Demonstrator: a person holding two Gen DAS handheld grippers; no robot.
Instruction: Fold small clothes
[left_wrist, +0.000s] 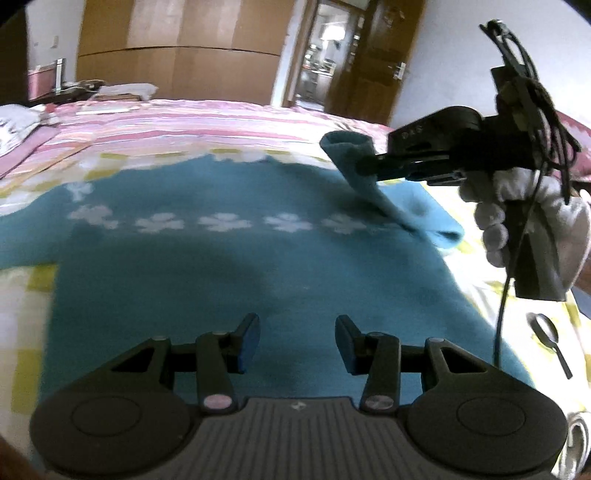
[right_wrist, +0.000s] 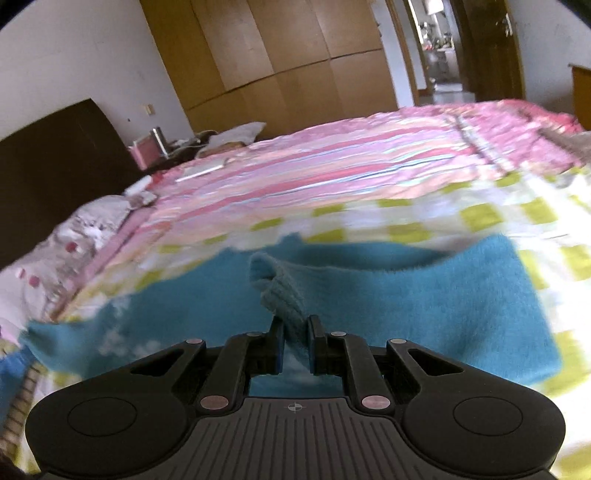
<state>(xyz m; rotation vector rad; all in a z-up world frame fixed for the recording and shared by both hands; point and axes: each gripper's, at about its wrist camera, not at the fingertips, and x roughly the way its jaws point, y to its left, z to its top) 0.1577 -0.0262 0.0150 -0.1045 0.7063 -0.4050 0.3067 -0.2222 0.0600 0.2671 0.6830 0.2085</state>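
A small teal sweater (left_wrist: 221, 280) with a row of white flowers lies flat on the bed. Its right sleeve (left_wrist: 354, 166) is lifted off the body, and my right gripper (left_wrist: 364, 168) is shut on its ribbed cuff. In the right wrist view the cuff (right_wrist: 284, 295) sticks up between the two closed pads of my right gripper (right_wrist: 295, 339), with the sweater (right_wrist: 443, 302) spread below. My left gripper (left_wrist: 297, 332) hovers over the sweater's lower part, jaws apart, nothing between them. A white-gloved hand (left_wrist: 517, 218) holds the right gripper.
The sweater rests on a yellow-and-white checked cloth (right_wrist: 461, 218) over a pink striped bedspread (left_wrist: 184, 122). A black magnifying glass (left_wrist: 548, 338) lies at the right. Wooden wardrobes (left_wrist: 177, 55), an open doorway (left_wrist: 321, 62) and a dark headboard (right_wrist: 55, 166) stand beyond the bed.
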